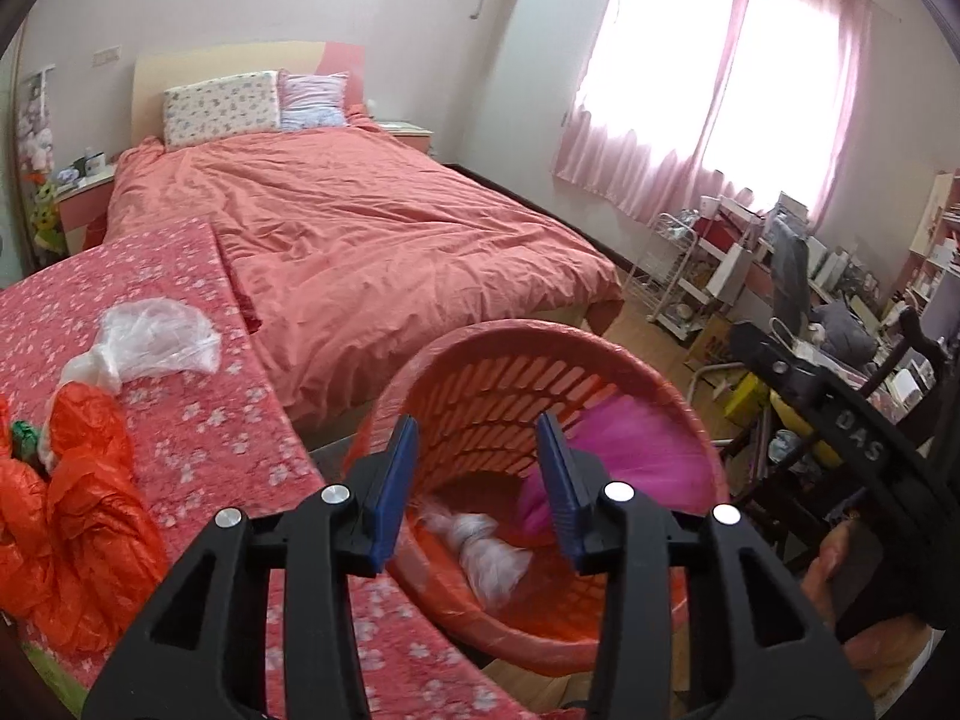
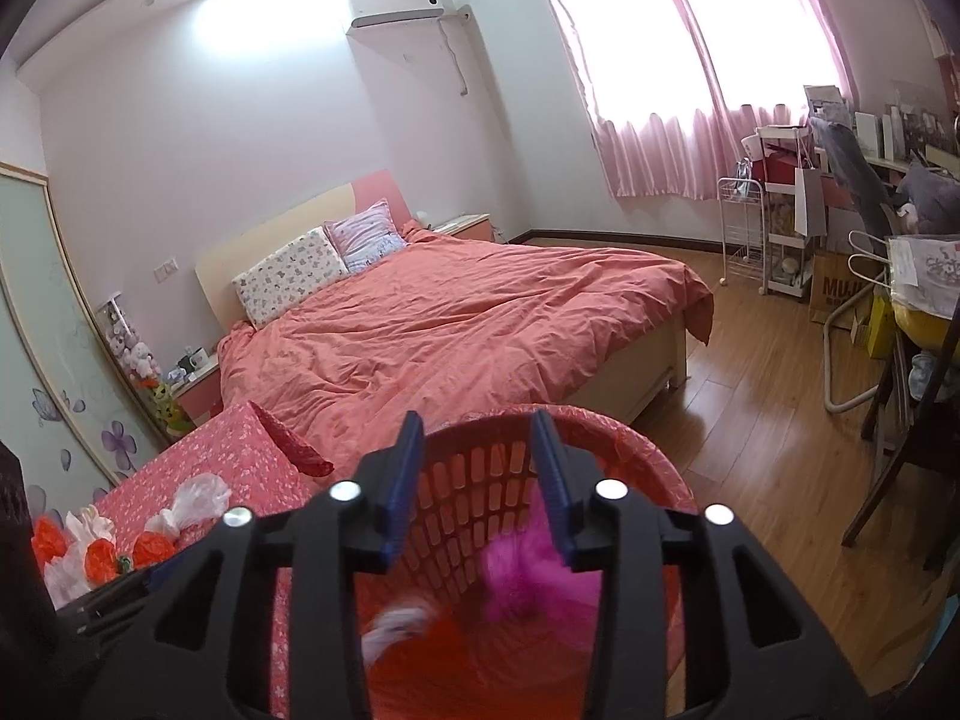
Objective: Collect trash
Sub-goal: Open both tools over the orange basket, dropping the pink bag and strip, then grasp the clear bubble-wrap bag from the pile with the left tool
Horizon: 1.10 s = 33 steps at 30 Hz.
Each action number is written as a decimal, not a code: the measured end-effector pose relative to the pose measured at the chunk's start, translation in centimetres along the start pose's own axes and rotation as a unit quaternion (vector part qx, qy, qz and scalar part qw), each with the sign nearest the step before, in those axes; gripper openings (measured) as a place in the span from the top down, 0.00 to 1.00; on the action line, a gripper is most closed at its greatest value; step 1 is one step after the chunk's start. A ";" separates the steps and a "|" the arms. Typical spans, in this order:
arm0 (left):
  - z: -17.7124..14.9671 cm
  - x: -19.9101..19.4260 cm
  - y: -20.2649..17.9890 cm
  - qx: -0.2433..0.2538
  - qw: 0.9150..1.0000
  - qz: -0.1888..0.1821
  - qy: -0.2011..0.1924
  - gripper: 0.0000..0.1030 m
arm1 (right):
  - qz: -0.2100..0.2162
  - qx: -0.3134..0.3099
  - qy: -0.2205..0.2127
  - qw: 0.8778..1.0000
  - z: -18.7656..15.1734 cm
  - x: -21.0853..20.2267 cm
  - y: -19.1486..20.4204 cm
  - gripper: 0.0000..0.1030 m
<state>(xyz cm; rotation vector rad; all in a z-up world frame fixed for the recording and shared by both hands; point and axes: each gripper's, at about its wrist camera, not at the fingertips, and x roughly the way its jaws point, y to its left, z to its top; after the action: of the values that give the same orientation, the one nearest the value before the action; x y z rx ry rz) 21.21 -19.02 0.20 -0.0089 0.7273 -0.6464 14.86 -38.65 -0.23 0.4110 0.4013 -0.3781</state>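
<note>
- The left gripper (image 1: pixel 477 468) hangs over the mouth of the red basket (image 1: pixel 606 343), jaws spread wide with nothing between them.
- The right gripper (image 2: pixel 480 468) is poised above the same basket, also wide and empty.
- A white knotted bag (image 1: pixel 489 552) and a magenta bag (image 1: pixel 636 450) already lie inside.
- More trash waits to the left on the flowered mat (image 1: pixel 198 420): an orange bag (image 1: pixel 72 516) near, a clear bag (image 1: pixel 159 339) farther.
- The basket sits just beside the mat, likely to keep drops short.
</note>
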 end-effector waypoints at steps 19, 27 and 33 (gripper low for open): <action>-4.5 -11.5 11.3 -0.050 0.986 0.159 -0.017 0.43 | 0.038 -0.114 0.031 0.992 -4.6 -4.1 9.7 0.43; -7.5 -18.1 19.3 -0.097 0.965 0.242 -0.027 0.38 | 0.093 -0.165 0.065 0.980 -8.6 -5.2 16.9 0.42; -9.9 -18.8 24.7 -0.123 0.951 0.282 -0.002 0.36 | 0.116 -0.178 0.084 0.973 -10.3 -5.5 20.0 0.42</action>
<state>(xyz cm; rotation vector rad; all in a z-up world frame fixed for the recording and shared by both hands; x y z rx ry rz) 17.99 13.35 -1.21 -0.0296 0.7588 -0.0059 15.71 -15.52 -0.34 0.1358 0.5694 -0.0388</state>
